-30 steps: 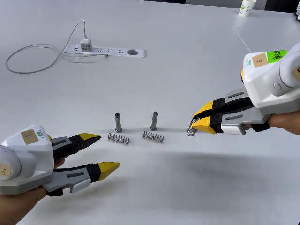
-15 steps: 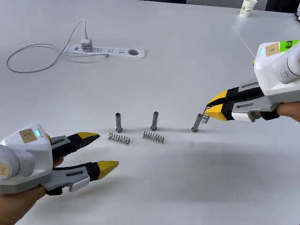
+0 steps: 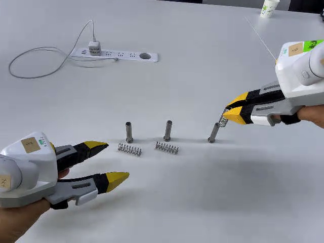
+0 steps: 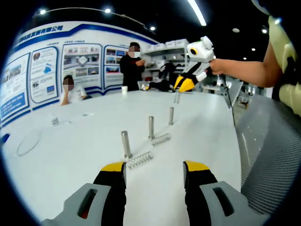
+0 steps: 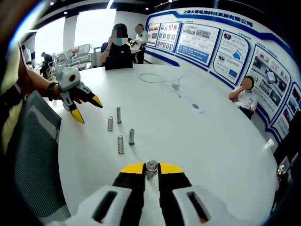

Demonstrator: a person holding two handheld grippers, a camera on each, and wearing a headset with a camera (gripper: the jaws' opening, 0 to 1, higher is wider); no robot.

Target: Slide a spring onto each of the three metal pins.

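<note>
Three metal pins stand in a row on the white table: left pin [image 3: 129, 132], middle pin [image 3: 167, 130], right pin [image 3: 213, 132]. One spring [image 3: 129, 149] lies in front of the left pin, and another spring [image 3: 166, 148] lies in front of the middle pin. My right gripper [image 3: 230, 112] is shut on a third spring [image 3: 223, 121], [image 5: 151, 168], which hangs just above and right of the right pin's top. My left gripper [image 3: 112, 161] is open and holds nothing, low at the near left, short of the left pin [image 4: 126, 144].
A white power strip [image 3: 114, 54] with a looping cable [image 3: 30, 61] lies at the far left. A paper cup [image 3: 267, 7] stands at the far right. Several people [image 5: 117, 47] are at the table's far side, and a mesh chair [image 4: 268, 155] is beside it.
My right gripper has lifted the spring off the table beside the right pin and carried it up and to the right, uncovering that pin. My left gripper has barely moved.
</note>
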